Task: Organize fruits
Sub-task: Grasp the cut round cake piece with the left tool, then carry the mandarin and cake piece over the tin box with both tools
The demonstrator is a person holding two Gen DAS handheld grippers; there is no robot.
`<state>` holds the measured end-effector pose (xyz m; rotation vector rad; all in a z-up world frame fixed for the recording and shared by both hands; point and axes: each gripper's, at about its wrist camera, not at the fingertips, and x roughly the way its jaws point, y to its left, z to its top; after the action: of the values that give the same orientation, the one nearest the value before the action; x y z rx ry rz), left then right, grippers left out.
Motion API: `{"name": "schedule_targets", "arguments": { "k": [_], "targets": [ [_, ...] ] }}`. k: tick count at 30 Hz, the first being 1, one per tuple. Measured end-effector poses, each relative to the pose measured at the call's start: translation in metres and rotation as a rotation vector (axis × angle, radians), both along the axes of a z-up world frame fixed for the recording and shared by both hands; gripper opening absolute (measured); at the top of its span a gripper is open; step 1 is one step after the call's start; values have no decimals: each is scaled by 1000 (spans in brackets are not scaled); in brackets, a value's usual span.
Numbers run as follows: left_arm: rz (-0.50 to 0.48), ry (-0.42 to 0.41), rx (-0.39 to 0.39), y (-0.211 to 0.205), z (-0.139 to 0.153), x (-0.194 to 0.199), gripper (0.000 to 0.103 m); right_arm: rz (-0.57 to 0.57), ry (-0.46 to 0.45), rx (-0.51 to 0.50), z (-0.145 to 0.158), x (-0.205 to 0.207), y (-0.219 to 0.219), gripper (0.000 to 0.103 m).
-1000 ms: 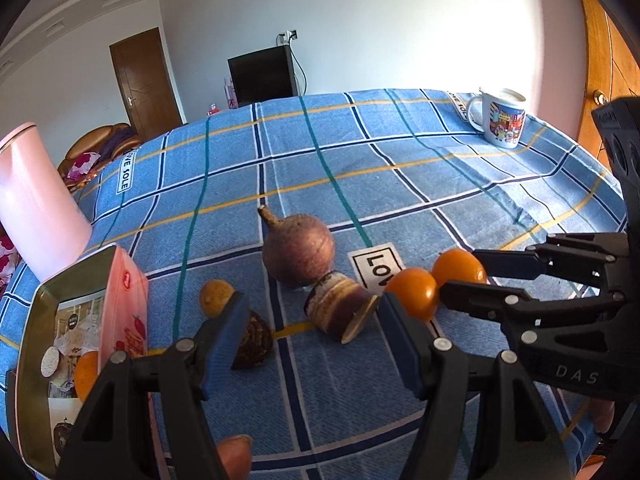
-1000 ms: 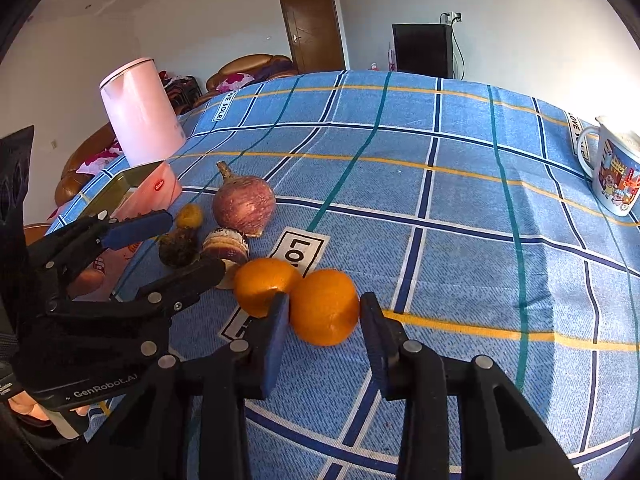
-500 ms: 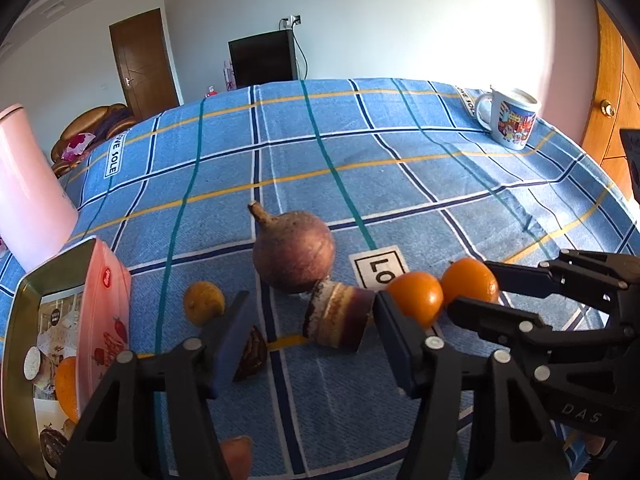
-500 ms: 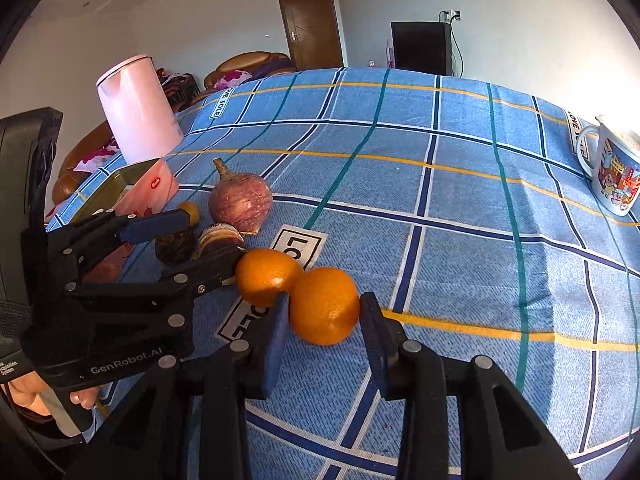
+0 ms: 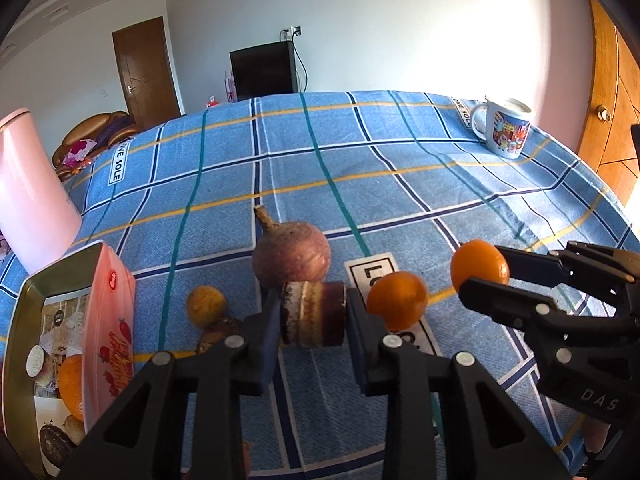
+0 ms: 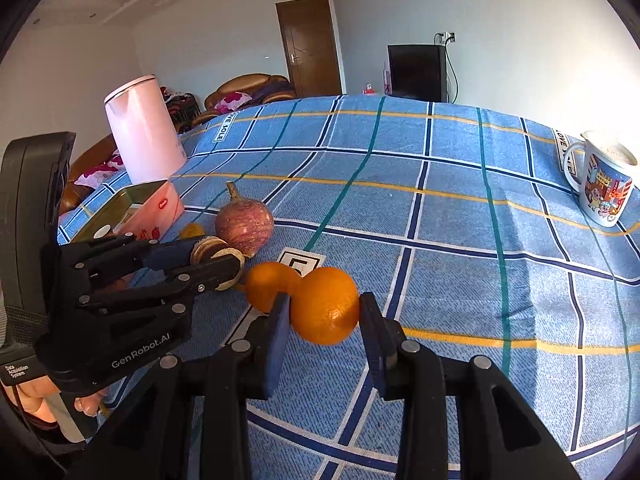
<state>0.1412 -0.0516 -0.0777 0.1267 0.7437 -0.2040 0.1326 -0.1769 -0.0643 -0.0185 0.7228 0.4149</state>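
My left gripper [image 5: 313, 320] is shut on a brown cut root piece [image 5: 313, 314], also seen in the right wrist view [image 6: 218, 258]. My right gripper [image 6: 324, 318] is shut on an orange [image 6: 325, 306], seen in the left wrist view [image 5: 479, 267] lifted off the cloth. A second orange [image 5: 397, 295] lies on the blue checked cloth between the grippers. A round purple turnip [image 5: 292, 254] sits just behind the root piece. A small yellow fruit [image 5: 206, 305] and a dark piece [image 5: 218, 332] lie to the left.
An open tin box [image 5: 28, 312] with a pink lid [image 5: 110, 332] holds fruit at the left edge. A pink kettle [image 5: 28, 196] stands behind it. A printed mug [image 5: 506, 128] stands at the far right. The table [image 5: 400, 168] stretches behind.
My left gripper moved forward and closed on the root piece. My right gripper closed on its orange and lifted it slightly.
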Motion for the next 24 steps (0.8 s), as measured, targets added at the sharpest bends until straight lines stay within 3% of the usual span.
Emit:
{"name": "schedule_targets", "arguments": {
  "k": [24],
  "targets": [
    [68, -231, 35, 3, 23, -31, 32, -36, -183, 20, 19, -27, -6, 37]
  ]
}}
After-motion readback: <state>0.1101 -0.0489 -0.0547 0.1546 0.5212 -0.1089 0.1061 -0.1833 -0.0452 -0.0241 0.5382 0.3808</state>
